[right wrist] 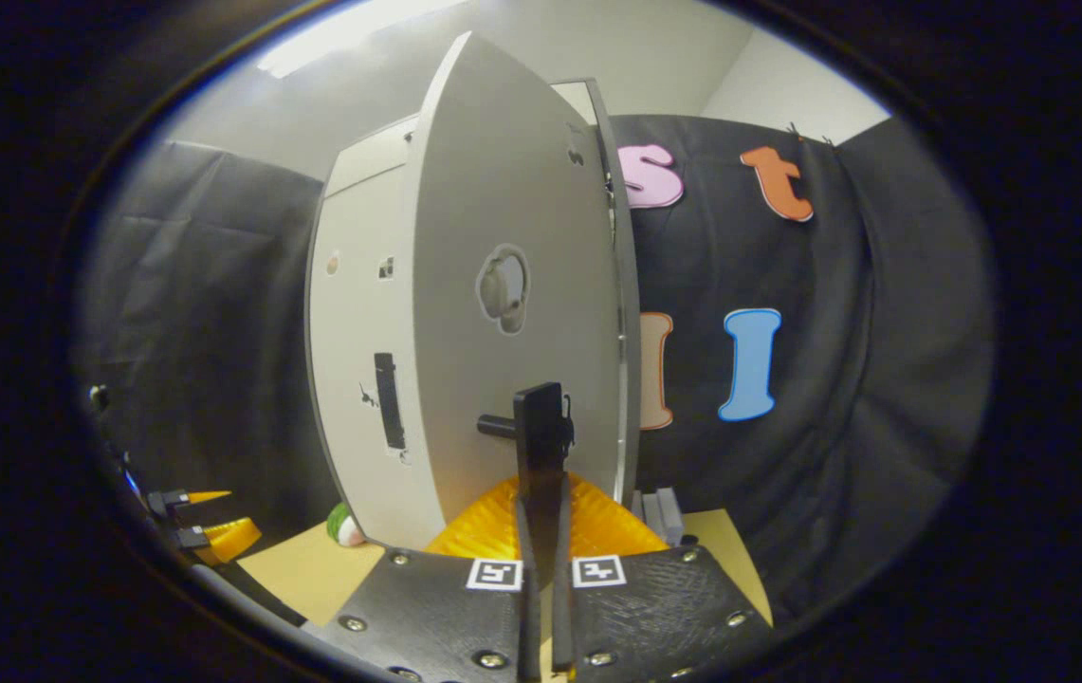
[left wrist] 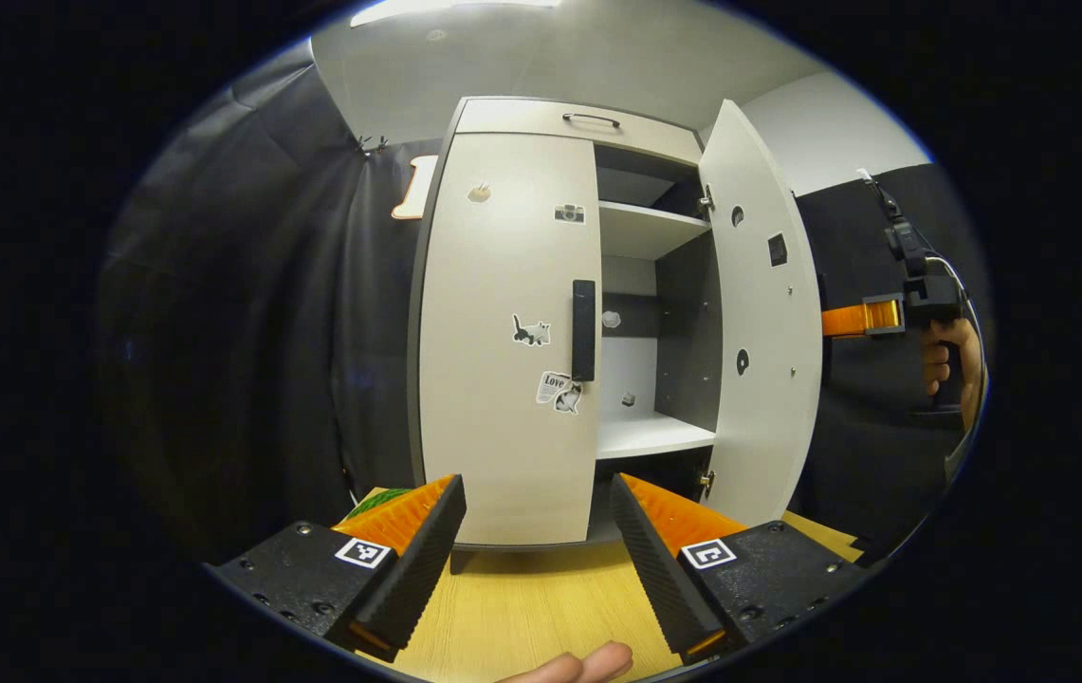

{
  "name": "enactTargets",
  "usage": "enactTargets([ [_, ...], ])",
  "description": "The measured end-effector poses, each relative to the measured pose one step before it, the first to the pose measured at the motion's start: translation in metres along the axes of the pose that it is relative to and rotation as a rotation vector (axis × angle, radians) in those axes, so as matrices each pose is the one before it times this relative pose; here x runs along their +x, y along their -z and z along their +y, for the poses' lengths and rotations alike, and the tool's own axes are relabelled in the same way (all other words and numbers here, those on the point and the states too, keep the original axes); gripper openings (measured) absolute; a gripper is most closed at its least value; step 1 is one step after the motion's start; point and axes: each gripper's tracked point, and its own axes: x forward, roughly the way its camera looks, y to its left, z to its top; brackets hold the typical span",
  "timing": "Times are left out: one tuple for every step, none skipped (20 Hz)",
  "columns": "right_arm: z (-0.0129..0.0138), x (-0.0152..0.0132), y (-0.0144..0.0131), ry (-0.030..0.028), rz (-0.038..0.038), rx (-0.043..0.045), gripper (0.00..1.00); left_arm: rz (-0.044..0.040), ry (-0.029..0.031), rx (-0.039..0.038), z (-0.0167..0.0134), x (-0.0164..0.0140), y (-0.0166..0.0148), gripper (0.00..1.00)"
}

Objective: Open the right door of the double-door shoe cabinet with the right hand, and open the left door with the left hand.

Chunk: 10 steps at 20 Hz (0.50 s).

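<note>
- You work in a black-cloth booth; the shoe cabinet (left wrist: 588,313) stands on a wooden table (left wrist: 522,607).
- The right door (left wrist: 759,323) is swung wide, shelves bared; the left door (left wrist: 503,332) is shut, so I judge step one nearly finished.
- Your right gripper (right wrist: 541,493) is clamped on the right door's handle (right wrist: 541,427).
- Your left gripper (left wrist: 536,531) gapes, holding nothing; next, reach toward twelve o'clock for the left handle (left wrist: 583,329).
- The left gripper view gives the cabinet's inside; the right gripper view gives the door's outer face.

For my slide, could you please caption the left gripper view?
Open left gripper faces closed left door; right door open.
</note>
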Motion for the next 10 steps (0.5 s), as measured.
enactTargets([
  [-0.00370, -0.00151, -0.00013, 0.00621, -0.00024, 0.01359, 0.05, 0.00535, 0.00328, 0.00235, -0.00275, 0.00160, 0.00062, 0.95],
  [-0.00895, 0.00039, 0.00111, 0.00913, -0.00099, 0.01308, 0.05, 0.00573, -0.00097, -0.00075, -0.00050, 0.00000, 0.00156, 0.96],
  [-0.01018, -0.00072, -0.00042, 0.01405, -0.00093, 0.00707, 0.05, 0.00358, -0.00116, 0.00024, -0.00112, 0.00038, -0.00009, 0.96],
  [-0.01021, -0.00084, -0.00073, 0.01422, -0.00313, -0.01201, 0.05, 0.00003, -0.00386, -0.00182, -0.00079, 0.00156, -0.00053, 0.96],
  [-0.01000, -0.00030, -0.00036, 0.01963, -0.00125, -0.00927, 0.04, -0.00244, -0.00498, -0.00154, -0.00114, 0.00211, -0.00221, 0.96],
  [-0.00857, 0.00060, 0.00074, 0.02221, -0.00117, 0.00211, 0.04, -0.00236, -0.00204, 0.00131, -0.00143, 0.00185, -0.00142, 0.96],
  [-0.00977, 0.00195, -0.00032, 0.02645, -0.00113, 0.01677, 0.04, -0.00368, -0.00186, 0.00329, -0.00131, 0.00144, -0.00229, 0.95],
  [-0.01014, 0.00283, 0.00153, 0.01974, -0.00287, 0.00494, 0.04, -0.00573, -0.00025, 0.00459, -0.00203, 0.00126, -0.00306, 0.95],
  [-0.00449, -0.00097, -0.00054, -0.01785, 0.00262, 0.01090, 0.01, -0.00641, -0.00021, 0.00516, -0.00163, 0.00218, -0.00336, 0.95],
  [0.00385, -0.00095, 0.00196, -0.03783, 0.00248, 0.01711, 0.01, -0.00393, -0.00444, 0.00322, 0.00103, 0.00292, -0.00190, 0.95],
])
